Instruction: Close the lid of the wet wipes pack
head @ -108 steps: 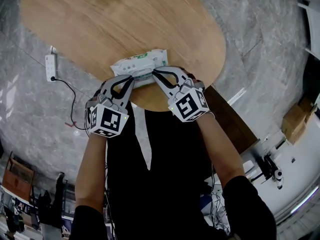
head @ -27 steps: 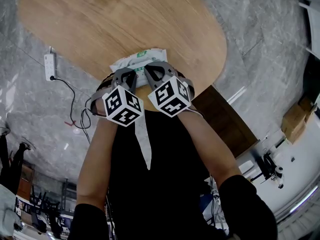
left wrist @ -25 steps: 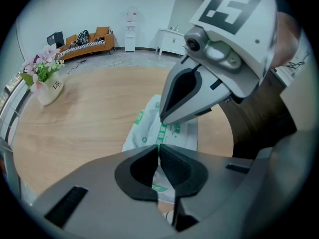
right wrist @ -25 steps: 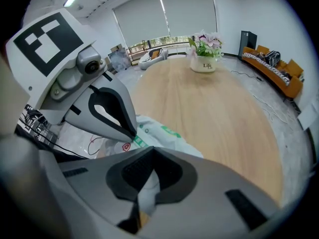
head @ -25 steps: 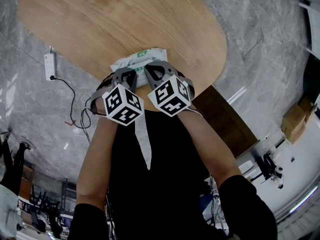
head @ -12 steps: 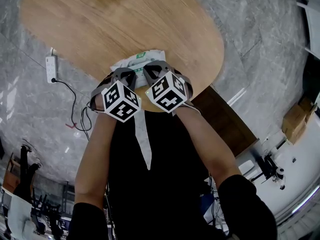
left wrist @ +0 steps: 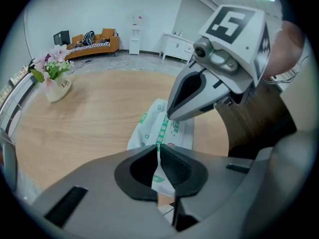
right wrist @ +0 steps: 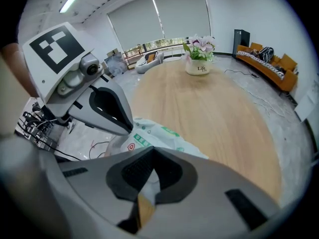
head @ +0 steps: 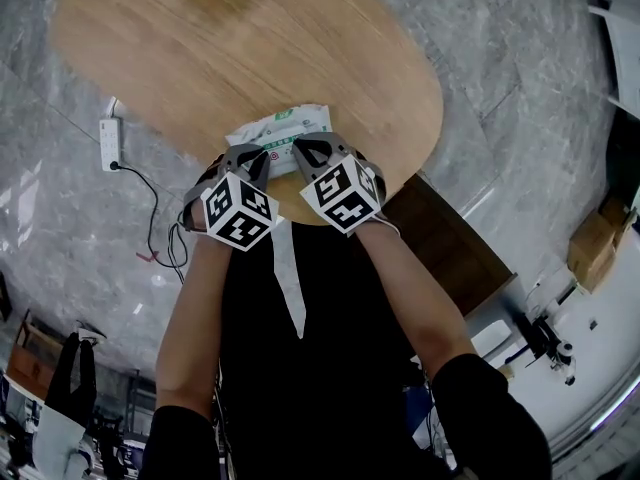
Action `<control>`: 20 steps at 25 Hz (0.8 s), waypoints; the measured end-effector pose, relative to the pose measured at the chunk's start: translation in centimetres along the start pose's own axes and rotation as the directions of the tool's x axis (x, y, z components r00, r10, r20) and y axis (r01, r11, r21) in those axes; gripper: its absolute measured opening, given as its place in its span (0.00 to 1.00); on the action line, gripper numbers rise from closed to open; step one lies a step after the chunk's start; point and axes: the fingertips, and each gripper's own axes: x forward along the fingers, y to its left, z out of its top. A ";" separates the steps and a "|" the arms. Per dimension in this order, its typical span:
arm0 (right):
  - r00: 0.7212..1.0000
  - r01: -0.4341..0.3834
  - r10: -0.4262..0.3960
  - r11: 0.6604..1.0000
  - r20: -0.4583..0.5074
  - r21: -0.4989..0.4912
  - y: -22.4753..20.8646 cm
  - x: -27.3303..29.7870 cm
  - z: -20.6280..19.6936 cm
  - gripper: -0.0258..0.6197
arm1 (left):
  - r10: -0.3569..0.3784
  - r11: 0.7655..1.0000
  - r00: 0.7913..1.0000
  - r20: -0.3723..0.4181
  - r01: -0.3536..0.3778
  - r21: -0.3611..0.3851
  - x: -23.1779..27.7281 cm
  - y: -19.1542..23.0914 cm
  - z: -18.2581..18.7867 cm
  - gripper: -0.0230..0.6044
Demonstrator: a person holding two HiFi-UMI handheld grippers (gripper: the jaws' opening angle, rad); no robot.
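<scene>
Near the front edge of the oval wood-grain table, got a crinkly white-and-green wipes pack lying flat. Can see left gripper pinched shut on nothing, ribbed black pads together; same with right gripper. Spotted both side by side at its near end.

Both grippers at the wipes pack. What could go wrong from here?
1. The wipes pack lies at the near edge of the table; a push towards the person could slide it off.
2. The left gripper and right gripper, jaws shut, crowd together over it; they may knock each other.
</scene>
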 end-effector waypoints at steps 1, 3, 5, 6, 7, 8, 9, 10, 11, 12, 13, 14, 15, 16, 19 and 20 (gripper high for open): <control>1.000 0.003 -0.003 1.000 0.001 0.002 0.0 -0.3 0.0 0.06 | 0.000 1.000 1.000 0.006 0.000 -0.003 -0.3 0.0 0.0 0.08; 1.000 0.011 -0.011 1.000 0.007 0.002 0.1 -1.0 0.1 0.06 | 0.002 1.000 1.000 0.022 -0.002 -0.009 -1.1 -0.1 0.2 0.08; 1.000 0.020 -0.020 1.000 0.016 -0.001 0.2 -2.1 0.5 0.06 | 0.002 1.000 0.999 0.045 -0.001 -0.020 -2.1 -0.3 0.6 0.08; 0.999 0.024 -0.024 1.000 0.026 0.000 0.3 -2.9 0.9 0.06 | 0.001 1.000 0.998 0.060 0.000 -0.027 -2.8 -0.5 0.9 0.08; 0.999 0.028 -0.028 1.000 0.042 0.003 0.2 -3.7 1.6 0.06 | 0.003 0.999 0.997 0.078 0.000 -0.034 -3.6 -0.5 1.4 0.08; 0.997 0.030 -0.030 1.000 0.066 0.010 0.1 -4.6 2.4 0.06 | 0.007 0.999 0.995 0.099 -0.003 -0.040 -4.5 -0.4 2.1 0.08; 0.995 0.030 -0.032 0.999 0.097 0.023 0.1 -5.7 3.4 0.06 | 0.013 0.999 0.993 0.120 -0.008 -0.044 -5.6 -0.3 2.9 0.08; 0.991 0.029 -0.034 0.999 0.130 0.040 0.1 -6.8 4.4 0.06 | 0.019 0.999 0.990 0.143 -0.012 -0.048 -6.7 -0.3 3.7 0.08; 0.986 0.030 -0.039 0.998 0.161 0.053 0.2 -8.2 5.5 0.06 | 0.024 0.998 0.986 0.166 -0.015 -0.054 -8.1 -0.3 4.5 0.08; 0.981 0.035 -0.046 0.998 0.190 0.061 0.5 -9.8 6.5 0.06 | 0.028 0.998 0.981 0.190 -0.015 -0.065 -9.6 -0.5 5.4 0.08; 0.975 0.041 -0.054 0.997 0.217 0.065 0.8 -11.4 7.6 0.06 | 0.031 0.997 0.976 0.218 -0.014 -0.079 -11.3 -0.7 6.2 0.08; 0.967 0.045 -0.061 0.997 0.246 0.068 1.1 -13.2 8.7 0.06 | 0.036 0.995 0.968 0.247 -0.013 -0.095 -13.0 -0.8 7.1 0.08; 0.959 0.050 -0.067 0.996 0.276 0.070 1.4 -14.9 9.9 0.06 | 0.044 0.994 0.960 0.277 -0.015 -0.105 -14.8 -0.8 8.0 0.08; 0.948 0.055 -0.073 0.996 0.308 0.067 1.5 -16.7 11.2 0.06 | 0.054 0.994 0.950 0.306 -0.022 -0.109 -16.5 -0.8 9.0 0.08; 0.906 0.079 -0.089 0.996 0.414 0.042 2.1 -22.5 15.6 0.06 | 0.086 0.994 0.917 0.389 -0.055 -0.091 -21.7 -0.4 12.2 0.07; 0.888 0.087 -0.093 0.996 0.449 0.034 2.5 -24.5 17.1 0.06 | 0.090 0.995 0.904 0.419 -0.061 -0.083 -23.6 -0.5 13.3 0.07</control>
